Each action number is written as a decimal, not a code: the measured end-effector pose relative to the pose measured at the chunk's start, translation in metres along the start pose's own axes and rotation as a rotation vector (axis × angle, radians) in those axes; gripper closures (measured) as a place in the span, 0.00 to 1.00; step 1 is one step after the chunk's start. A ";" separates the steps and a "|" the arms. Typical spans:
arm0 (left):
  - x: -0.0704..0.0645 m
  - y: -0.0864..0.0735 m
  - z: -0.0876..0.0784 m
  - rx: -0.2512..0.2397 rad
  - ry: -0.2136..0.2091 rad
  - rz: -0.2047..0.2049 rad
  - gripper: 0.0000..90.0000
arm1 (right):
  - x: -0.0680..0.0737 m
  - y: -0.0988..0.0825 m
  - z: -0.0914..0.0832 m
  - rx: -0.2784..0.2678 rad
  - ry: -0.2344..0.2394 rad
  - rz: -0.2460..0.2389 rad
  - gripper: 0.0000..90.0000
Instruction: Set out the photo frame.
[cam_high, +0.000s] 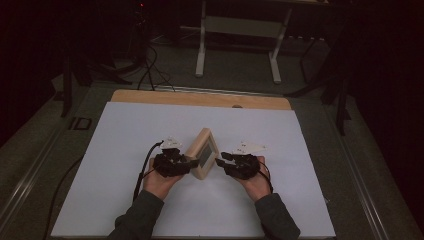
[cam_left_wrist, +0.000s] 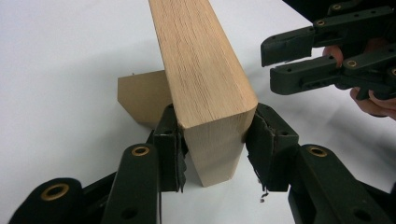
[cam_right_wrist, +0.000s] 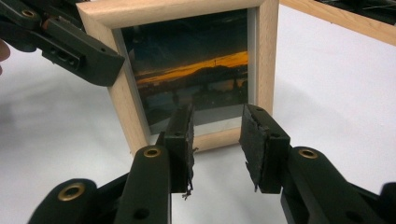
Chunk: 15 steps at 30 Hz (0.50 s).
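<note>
A light wooden picture frame (cam_high: 202, 152) stands upright on the white table top (cam_high: 125, 150), its glass showing a sunset photo (cam_right_wrist: 196, 70). My left gripper (cam_high: 192, 163) is shut on the frame's near side edge (cam_left_wrist: 210, 88), one jaw on each face. A brown back stand (cam_left_wrist: 142, 95) props the frame from behind. My right gripper (cam_right_wrist: 216, 144) is open just in front of the frame's lower rail (cam_right_wrist: 219, 137), touching nothing. In the high view the right gripper (cam_high: 220, 159) sits right of the frame. From the left gripper view the right gripper (cam_left_wrist: 275, 60) appears at upper right.
A wooden strip (cam_high: 200, 99) borders the table's far edge. A cable (cam_high: 142, 170) trails from the left gripper. White desk legs (cam_high: 201, 45) stand on the dark floor beyond the table.
</note>
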<state>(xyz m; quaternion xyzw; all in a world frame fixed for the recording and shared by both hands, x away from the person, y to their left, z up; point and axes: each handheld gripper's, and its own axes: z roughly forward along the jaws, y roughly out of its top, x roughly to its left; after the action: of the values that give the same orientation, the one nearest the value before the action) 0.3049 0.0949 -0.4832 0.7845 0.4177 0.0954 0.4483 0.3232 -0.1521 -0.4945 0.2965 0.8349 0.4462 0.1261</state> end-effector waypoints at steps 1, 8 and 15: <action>0.000 0.000 0.000 0.000 0.000 0.000 0.66 | -0.001 0.000 0.000 -0.001 -0.001 0.000 0.71; 0.000 0.000 0.000 0.000 0.000 0.000 0.66 | -0.001 0.000 0.000 -0.001 -0.001 0.000 0.71; 0.024 0.005 0.002 0.041 -0.142 -0.042 0.67 | -0.015 0.010 -0.003 -0.031 -0.033 0.016 0.71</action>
<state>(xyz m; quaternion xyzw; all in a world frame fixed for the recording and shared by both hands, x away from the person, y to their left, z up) 0.3239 0.1107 -0.4857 0.7893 0.4032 0.0214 0.4626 0.3374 -0.1592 -0.4856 0.3085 0.8233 0.4551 0.1411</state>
